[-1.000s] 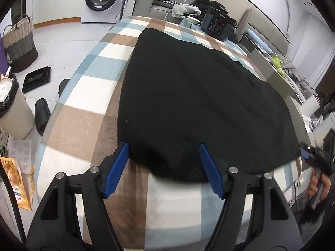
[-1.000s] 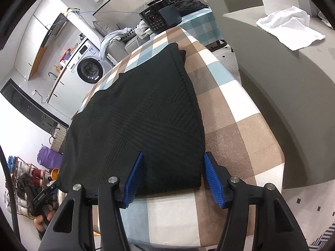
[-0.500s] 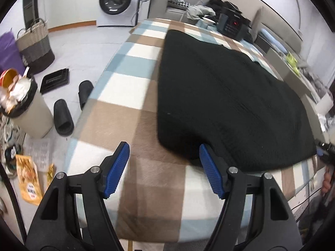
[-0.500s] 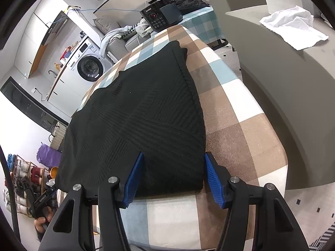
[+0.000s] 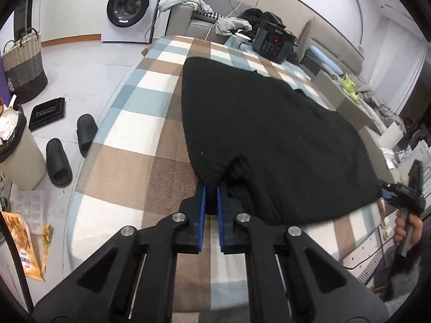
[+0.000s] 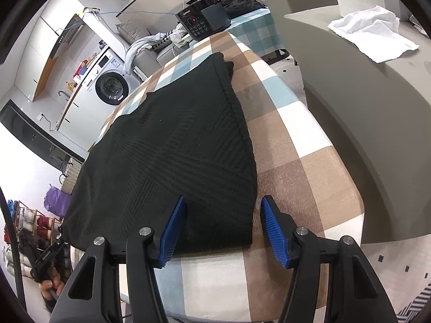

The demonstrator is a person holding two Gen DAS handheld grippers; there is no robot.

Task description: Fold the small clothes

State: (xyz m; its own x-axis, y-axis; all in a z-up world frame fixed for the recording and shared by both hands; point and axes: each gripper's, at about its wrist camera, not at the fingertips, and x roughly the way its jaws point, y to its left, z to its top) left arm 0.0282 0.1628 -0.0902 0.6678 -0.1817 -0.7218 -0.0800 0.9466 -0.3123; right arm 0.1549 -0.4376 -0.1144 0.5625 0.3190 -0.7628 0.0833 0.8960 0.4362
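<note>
A black knit garment (image 5: 269, 123) lies spread flat on the checked tablecloth (image 5: 140, 123). My left gripper (image 5: 211, 188) is shut on the garment's near left corner, and the fabric bunches up at the blue pads. In the right wrist view the same garment (image 6: 172, 150) fills the table (image 6: 296, 161). My right gripper (image 6: 223, 210) is open, with its blue fingers astride the garment's near right corner, low over the cloth.
A black rice cooker (image 5: 272, 44) stands at the table's far end. A bin (image 5: 16, 150), slippers (image 5: 58, 164), a basket (image 5: 23, 64) and a washing machine (image 5: 129, 8) are on the left floor. A grey counter (image 6: 363, 86) with a white cloth (image 6: 369, 32) stands right of the table.
My left gripper moved to the garment's left corner and closed on it, bunching the fabric. My right gripper stayed open at the right corner and barely moved.
</note>
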